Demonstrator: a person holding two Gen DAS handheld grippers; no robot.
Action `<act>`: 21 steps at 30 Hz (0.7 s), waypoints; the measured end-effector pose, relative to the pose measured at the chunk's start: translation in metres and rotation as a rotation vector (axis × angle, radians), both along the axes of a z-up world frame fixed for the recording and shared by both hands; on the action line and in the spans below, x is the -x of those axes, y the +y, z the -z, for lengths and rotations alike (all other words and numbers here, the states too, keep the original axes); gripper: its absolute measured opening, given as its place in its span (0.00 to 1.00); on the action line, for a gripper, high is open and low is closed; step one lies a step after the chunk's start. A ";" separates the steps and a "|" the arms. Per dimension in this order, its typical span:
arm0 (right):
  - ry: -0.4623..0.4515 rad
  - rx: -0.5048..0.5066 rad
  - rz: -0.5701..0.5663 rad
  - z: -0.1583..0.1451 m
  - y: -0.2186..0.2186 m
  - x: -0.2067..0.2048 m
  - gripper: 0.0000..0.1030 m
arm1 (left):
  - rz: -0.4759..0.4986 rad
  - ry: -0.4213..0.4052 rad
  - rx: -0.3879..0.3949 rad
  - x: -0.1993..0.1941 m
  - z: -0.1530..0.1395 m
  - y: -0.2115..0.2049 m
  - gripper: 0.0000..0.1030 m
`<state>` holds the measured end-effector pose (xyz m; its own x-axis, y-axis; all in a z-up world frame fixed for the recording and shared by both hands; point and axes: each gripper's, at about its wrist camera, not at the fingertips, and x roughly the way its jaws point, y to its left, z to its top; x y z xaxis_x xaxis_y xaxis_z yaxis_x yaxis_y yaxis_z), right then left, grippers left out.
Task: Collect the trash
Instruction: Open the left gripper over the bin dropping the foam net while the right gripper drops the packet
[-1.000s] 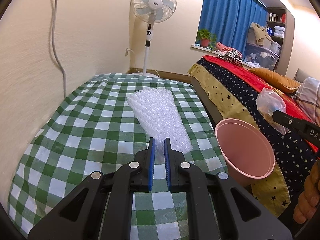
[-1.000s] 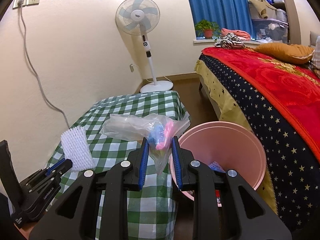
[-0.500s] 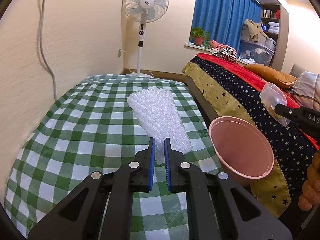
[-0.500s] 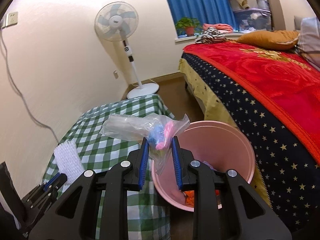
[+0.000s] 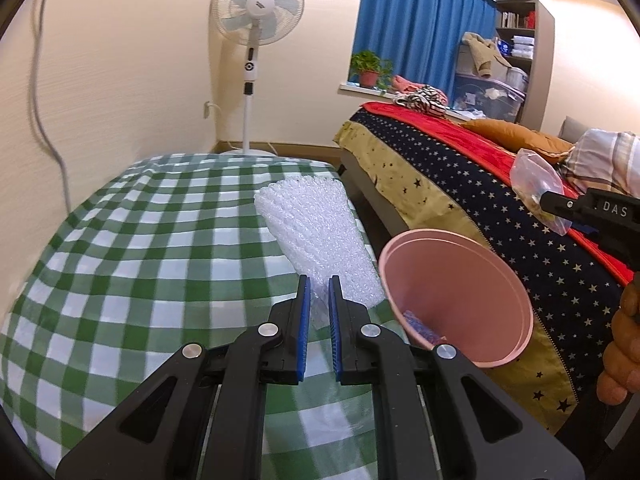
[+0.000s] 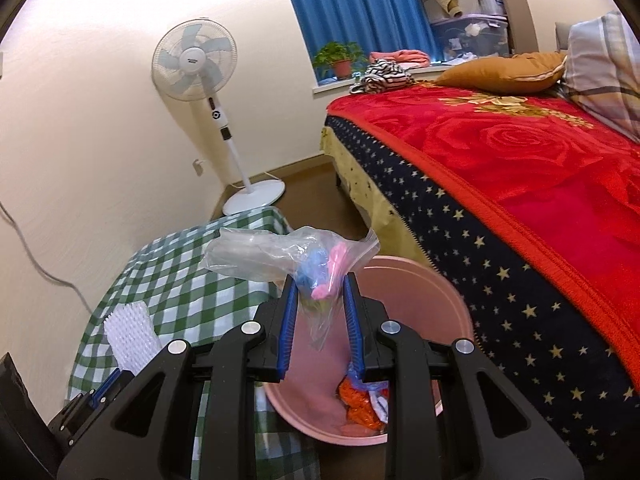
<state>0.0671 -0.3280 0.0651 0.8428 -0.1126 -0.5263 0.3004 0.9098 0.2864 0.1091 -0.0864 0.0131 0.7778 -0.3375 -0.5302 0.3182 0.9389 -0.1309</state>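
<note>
My left gripper (image 5: 318, 285) is shut on the near end of a white bubble wrap sheet (image 5: 316, 232) that lies on the green checked table (image 5: 140, 264). My right gripper (image 6: 319, 286) is shut on a clear plastic bag (image 6: 280, 256) with blue and pink bits inside, and holds it over the pink bin (image 6: 404, 284). The bin (image 5: 452, 292) stands between the table and the bed and holds orange and blue trash (image 6: 360, 400). The bag (image 5: 536, 184) and right gripper also show at the right of the left wrist view. The bubble wrap (image 6: 130, 336) shows at the lower left of the right wrist view.
A bed with a red and starred blanket (image 6: 520, 184) runs along the right. A standing fan (image 5: 256, 20) stands by the far wall beyond the table. A cable (image 5: 44, 92) hangs down the left wall. A hand (image 5: 624, 344) holds the right gripper.
My right gripper has carried the bag from above the table edge to over the pink bin. My left gripper stays shut on the bubble wrap, with a slight shift in view.
</note>
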 end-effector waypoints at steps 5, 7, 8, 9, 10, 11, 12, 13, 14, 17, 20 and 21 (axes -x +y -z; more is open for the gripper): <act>0.009 0.017 0.017 0.004 -0.011 -0.002 0.23 | 0.037 0.005 0.006 -0.006 0.005 -0.020 0.09; 0.013 0.021 0.025 0.005 -0.014 -0.003 0.23 | 0.055 0.009 0.010 -0.008 0.008 -0.030 0.09; 0.016 0.020 0.029 0.006 -0.015 -0.004 0.23 | 0.061 0.011 0.012 -0.009 0.008 -0.034 0.09; 0.020 0.020 0.036 0.008 -0.017 -0.005 0.23 | 0.069 0.012 0.013 -0.010 0.009 -0.037 0.09; 0.022 0.020 0.040 0.009 -0.019 -0.005 0.23 | 0.080 0.014 0.015 -0.012 0.010 -0.044 0.09; 0.026 0.020 0.045 0.010 -0.021 -0.006 0.23 | 0.088 0.016 0.017 -0.013 0.011 -0.048 0.09; 0.029 0.020 0.052 0.011 -0.024 -0.007 0.23 | 0.094 0.018 0.019 -0.013 0.012 -0.052 0.09; 0.032 0.019 0.056 0.012 -0.026 -0.007 0.23 | 0.101 0.020 0.020 -0.015 0.013 -0.056 0.09; 0.034 0.018 0.061 0.013 -0.029 -0.008 0.23 | 0.109 0.022 0.020 -0.016 0.014 -0.061 0.09; 0.041 0.013 0.078 0.016 -0.035 -0.009 0.23 | 0.123 0.034 0.026 -0.020 0.020 -0.071 0.09; 0.051 0.000 0.088 0.020 -0.041 -0.011 0.26 | 0.143 0.045 0.035 -0.024 0.023 -0.078 0.09; 0.056 -0.008 0.090 0.021 -0.042 -0.012 0.28 | 0.153 0.046 0.038 -0.025 0.024 -0.081 0.10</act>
<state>0.0787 -0.3703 0.0437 0.7988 -0.1820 -0.5733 0.3961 0.8765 0.2737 0.1341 -0.1670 -0.0109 0.6908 -0.4712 -0.5484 0.4503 0.8738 -0.1836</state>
